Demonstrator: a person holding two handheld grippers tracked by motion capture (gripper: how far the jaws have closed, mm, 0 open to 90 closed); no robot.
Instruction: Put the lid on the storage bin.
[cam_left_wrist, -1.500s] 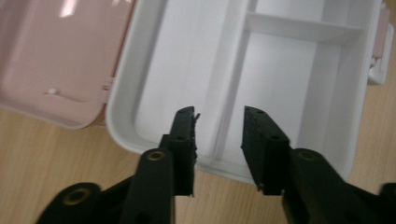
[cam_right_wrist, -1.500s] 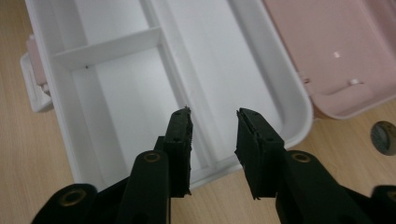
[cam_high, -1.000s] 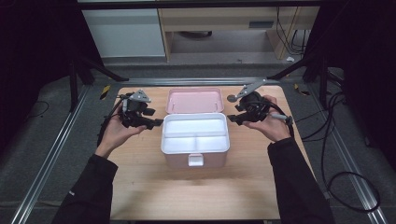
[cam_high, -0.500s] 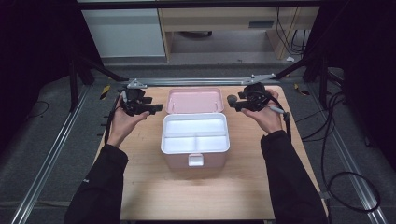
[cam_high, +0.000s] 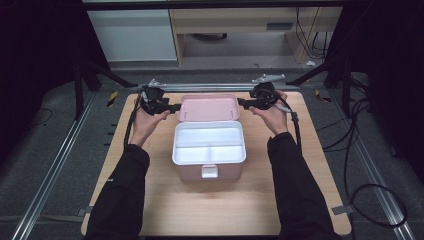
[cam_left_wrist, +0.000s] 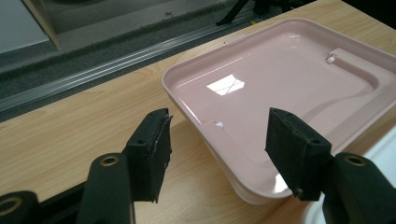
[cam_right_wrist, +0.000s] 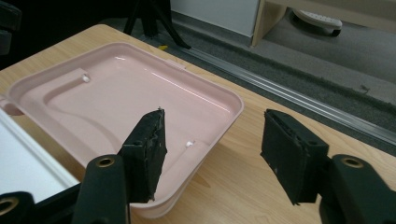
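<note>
A pink box (cam_high: 209, 172) stands open on the wooden table, with a white divided tray (cam_high: 207, 145) inside. Its pink lid (cam_high: 207, 107) lies folded back flat behind it. My left gripper (cam_high: 175, 107) is open at the lid's left edge; in the left gripper view (cam_left_wrist: 217, 135) the lid's rim (cam_left_wrist: 280, 84) runs between the jaws, untouched. At the lid's right edge is my right gripper (cam_high: 242, 103). Its jaws have just been opening, and in the right gripper view (cam_right_wrist: 212, 140) they straddle the lid's corner (cam_right_wrist: 116, 98) without pressing on it.
The wooden table top (cam_high: 150, 200) has bare room in front of the box and at both sides. A metal rail (cam_high: 210, 87) runs along its far edge. Cables (cam_high: 360, 150) lie on the floor at the right, and cabinets (cam_high: 135, 30) stand behind.
Both hands have moved away from the person, from beside the box to the two sides of the folded-back lid, and sunk a little. The box and lid have stayed put.
</note>
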